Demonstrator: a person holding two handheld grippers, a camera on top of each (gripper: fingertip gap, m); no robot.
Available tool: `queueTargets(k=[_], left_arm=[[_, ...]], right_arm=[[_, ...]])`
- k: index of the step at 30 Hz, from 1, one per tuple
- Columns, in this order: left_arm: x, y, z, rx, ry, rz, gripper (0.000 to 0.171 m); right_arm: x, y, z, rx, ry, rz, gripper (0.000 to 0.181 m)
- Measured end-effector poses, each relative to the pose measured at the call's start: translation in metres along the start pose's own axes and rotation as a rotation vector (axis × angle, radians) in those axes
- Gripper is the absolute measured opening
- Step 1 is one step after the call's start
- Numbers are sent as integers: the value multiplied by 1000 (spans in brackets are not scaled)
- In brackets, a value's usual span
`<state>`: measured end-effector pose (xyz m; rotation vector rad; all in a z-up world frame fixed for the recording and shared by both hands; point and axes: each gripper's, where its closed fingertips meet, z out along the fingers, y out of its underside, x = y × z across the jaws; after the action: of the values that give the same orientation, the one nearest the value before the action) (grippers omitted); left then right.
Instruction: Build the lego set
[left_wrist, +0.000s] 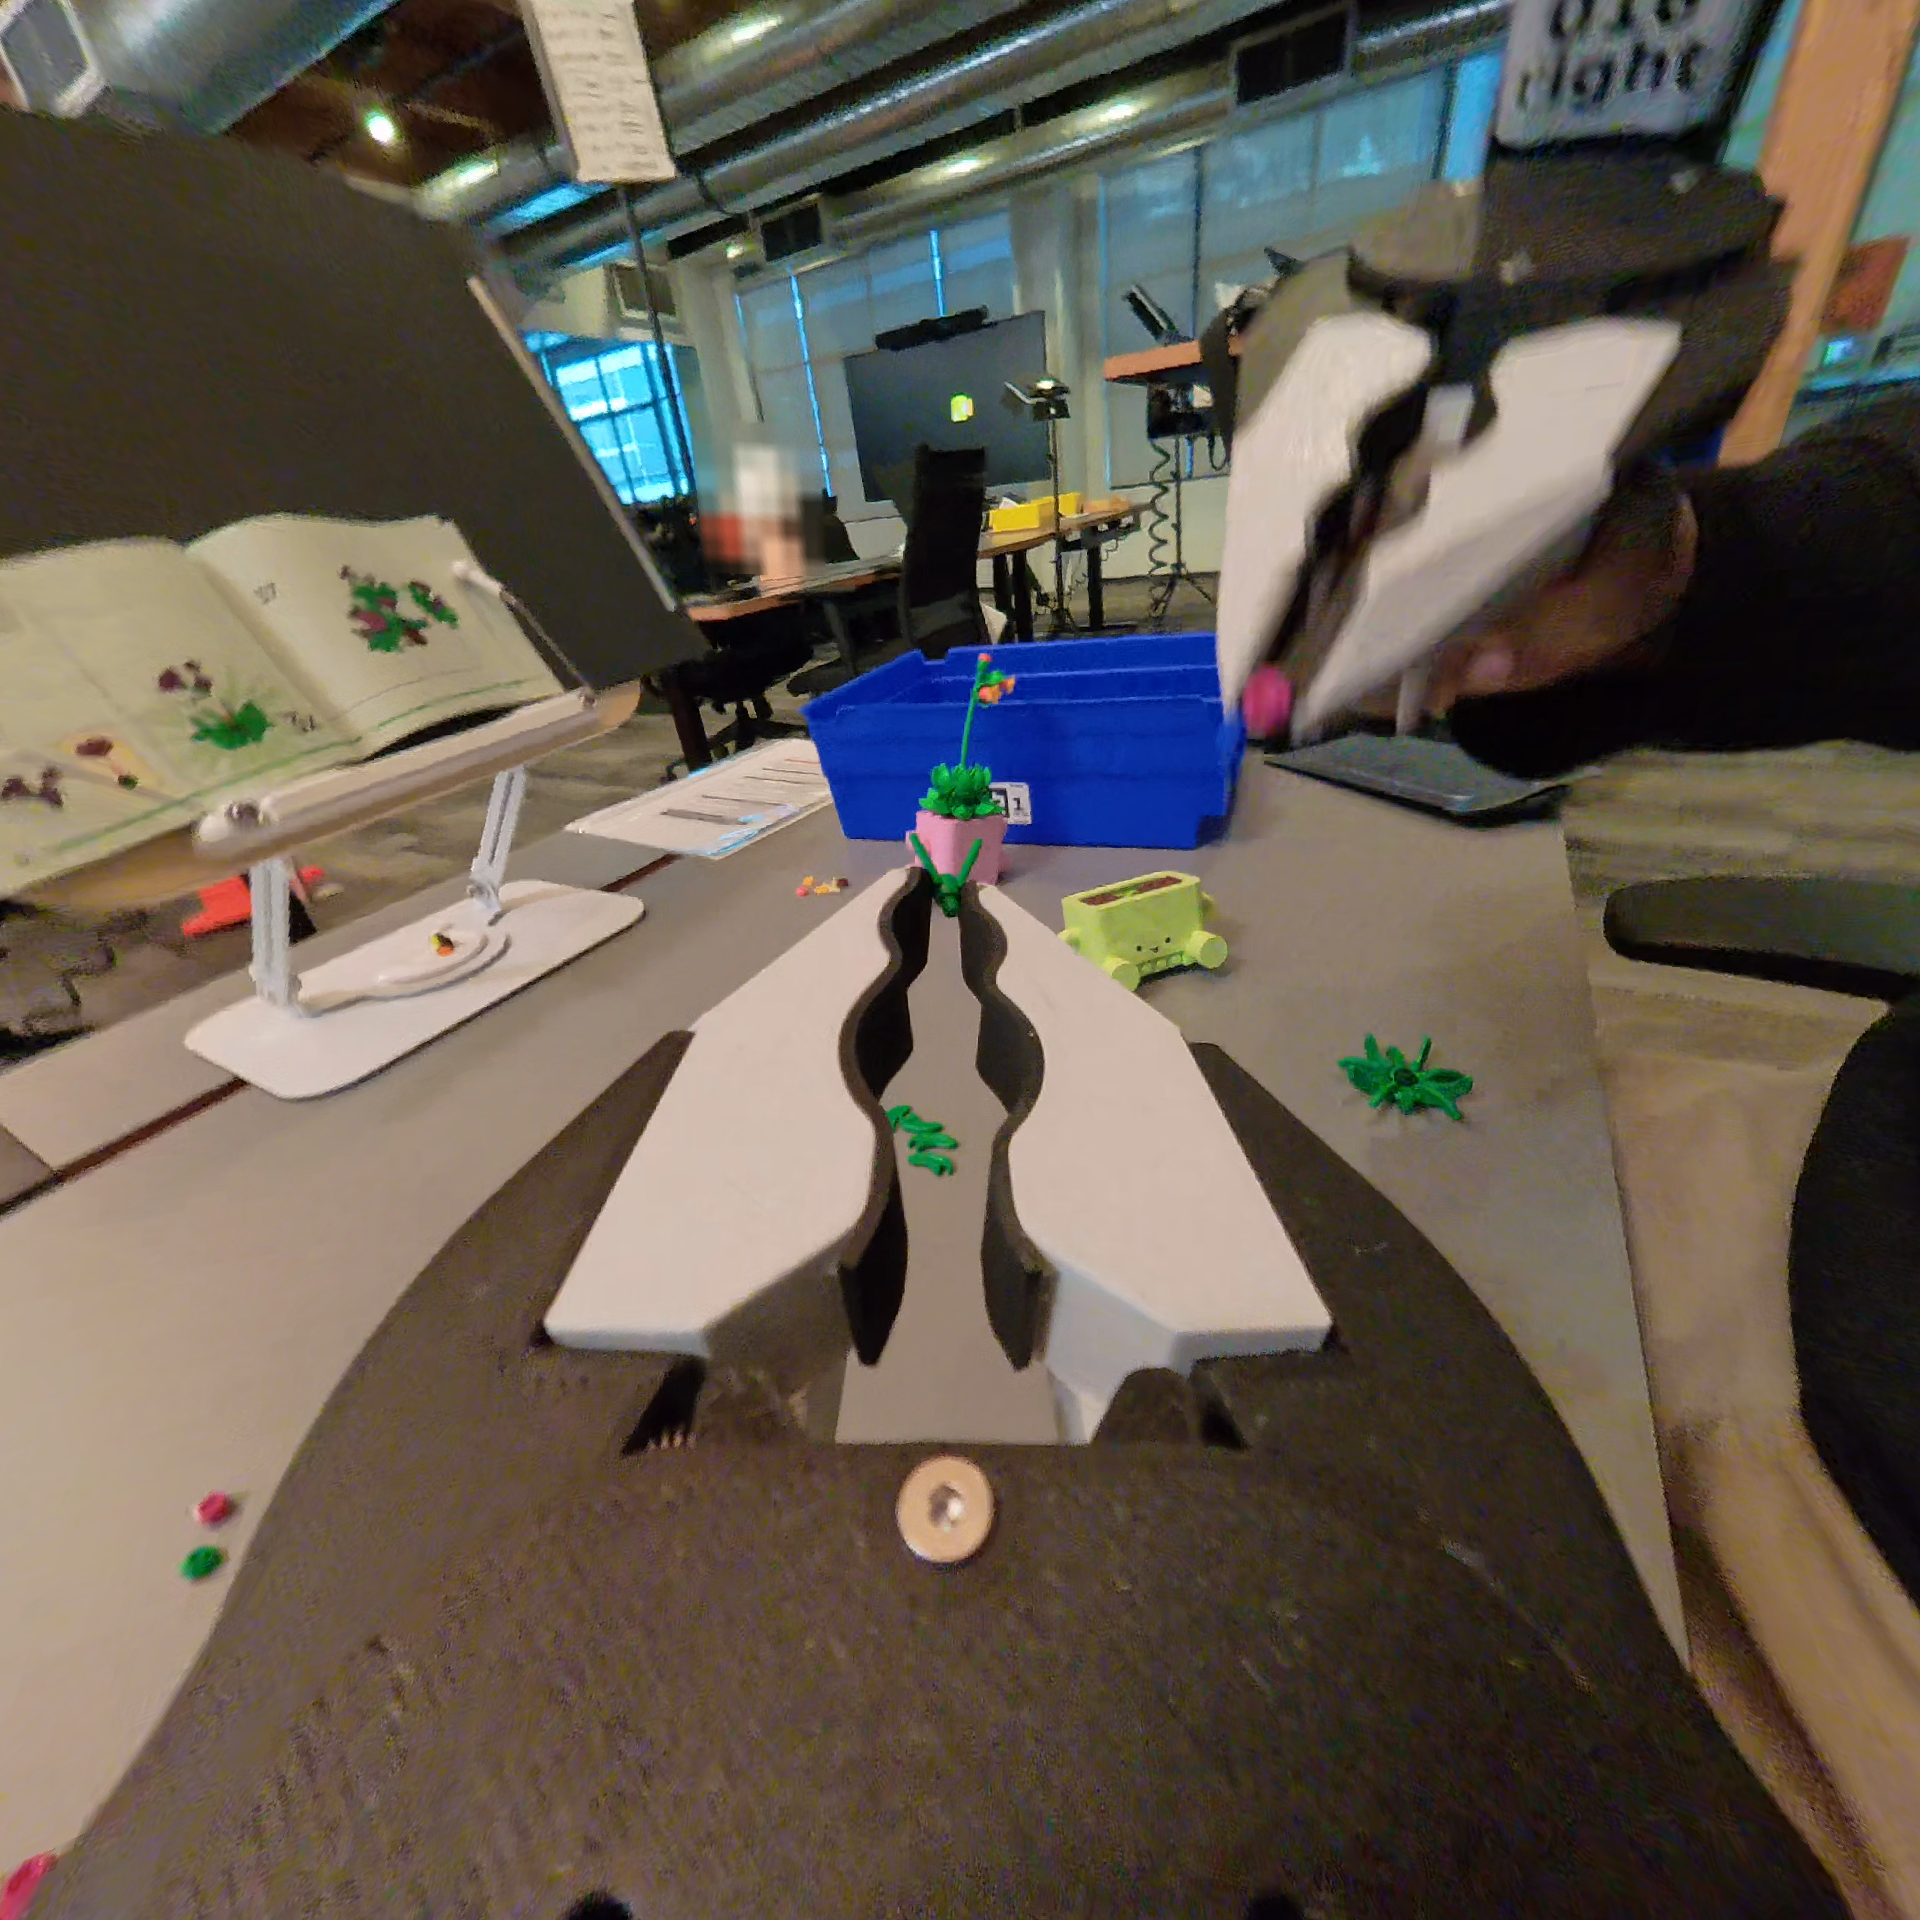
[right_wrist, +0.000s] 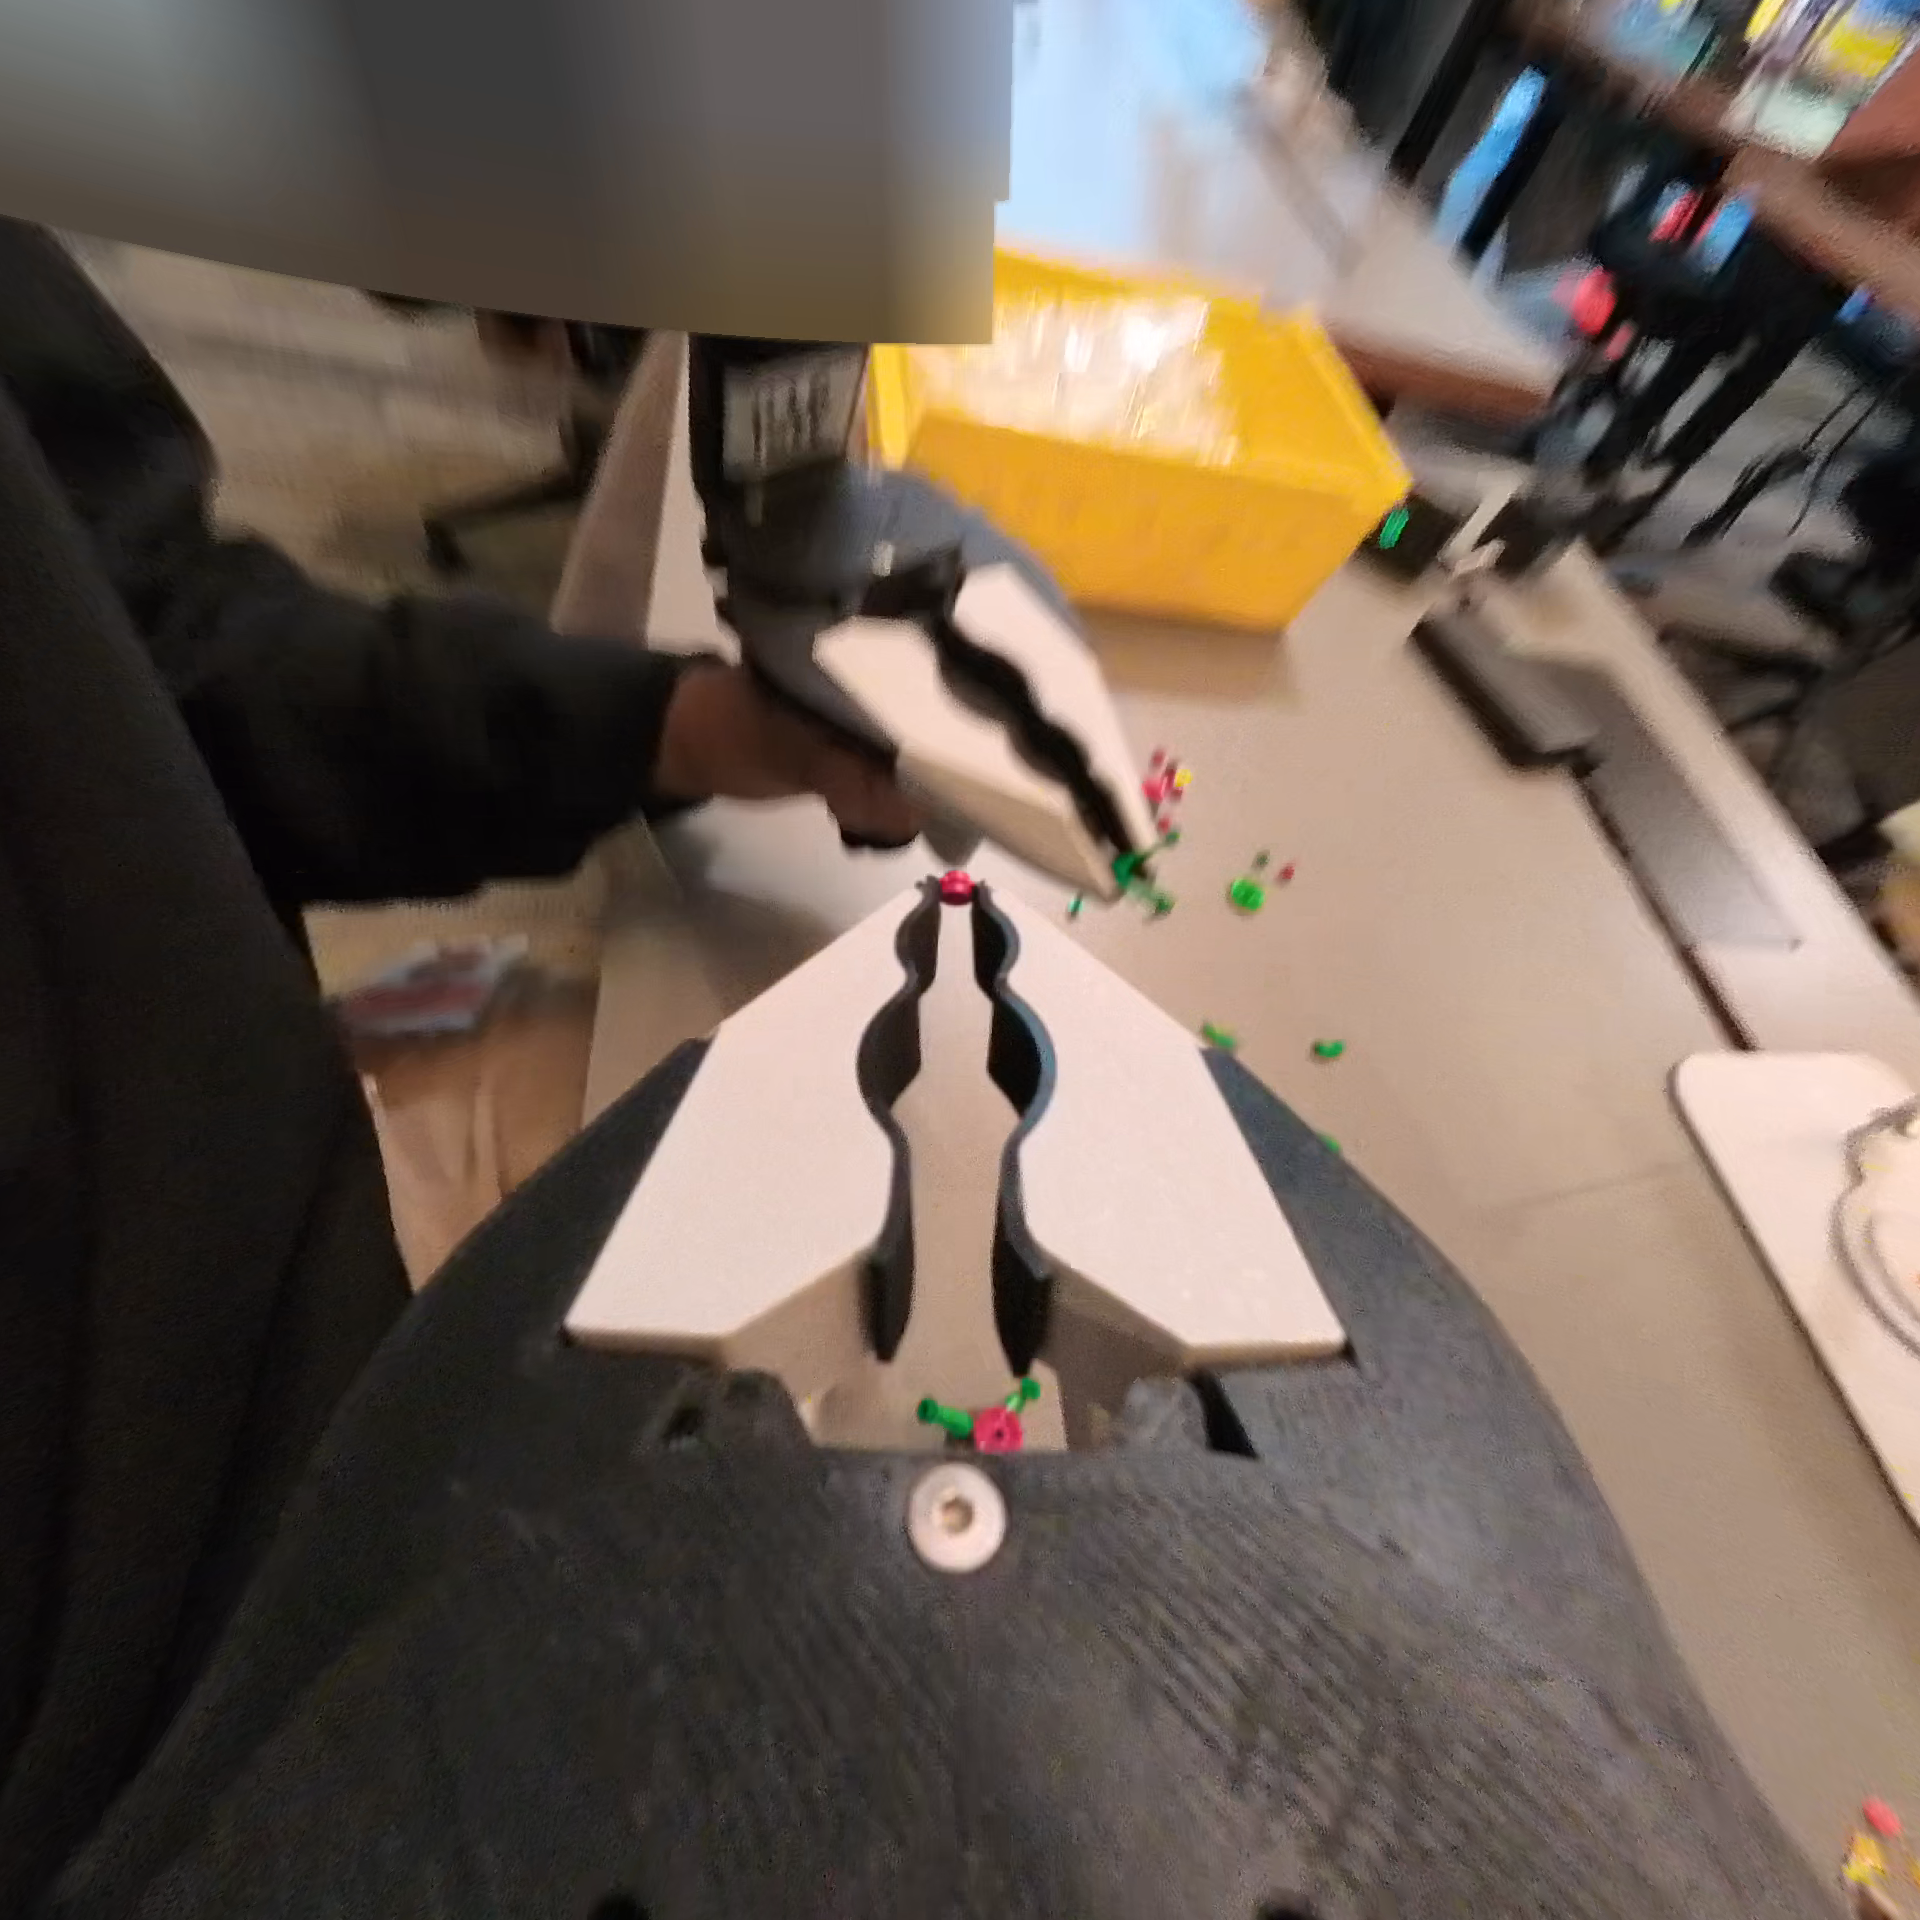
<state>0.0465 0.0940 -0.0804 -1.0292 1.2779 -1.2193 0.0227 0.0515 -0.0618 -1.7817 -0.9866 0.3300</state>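
1. Thin green stem piece (left_wrist: 948, 883) pinched at the tips of the left claw (left_wrist: 943, 891), long axis roughly upright with a slight tilt, just in front of the pink pot (left_wrist: 961, 844).
2. Small pink round piece (right_wrist: 956, 886) nipped at the very tips of the right claw (right_wrist: 956, 889); too small to tell which way it faces.
3. Pink pot with a leafy green plant and tall upright flower stalk (left_wrist: 975, 717), standing on the grey bench (left_wrist: 1351, 1226) before the blue bin (left_wrist: 1091, 769).
4. Left claw level, low over the bench; right claw held higher, angled down, gripped by a hand (left_wrist: 1558, 623) in a black sleeve.
5. Nearby: lime green pot (left_wrist: 1143, 925), green leaf piece (left_wrist: 1405, 1076), open instruction book (left_wrist: 239, 665) on a stand.
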Motion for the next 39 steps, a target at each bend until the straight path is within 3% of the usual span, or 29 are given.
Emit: queueTargets(k=[4,13,17,21,32,39], left_arm=[[20,-24,5,80,23,61,3],[67,-83,0,251,203,20,2],[89,-96,-6,239,360,-33,3],[97,-100,-10,200,426,-50,3],[102,-97,-9,83,406,-3,3],[101,-90,-5,43,386,11,3]], right_arm=[[-4,-41,-34,177,-41,30,4],[-24,-65,-72,389,-277,230,4],[-30,-62,-76,364,-319,231,4],[-37,-58,-75,308,-354,216,4],[-42,-55,-72,186,-289,120,4],[-40,-42,-68,18,-183,29,4]])
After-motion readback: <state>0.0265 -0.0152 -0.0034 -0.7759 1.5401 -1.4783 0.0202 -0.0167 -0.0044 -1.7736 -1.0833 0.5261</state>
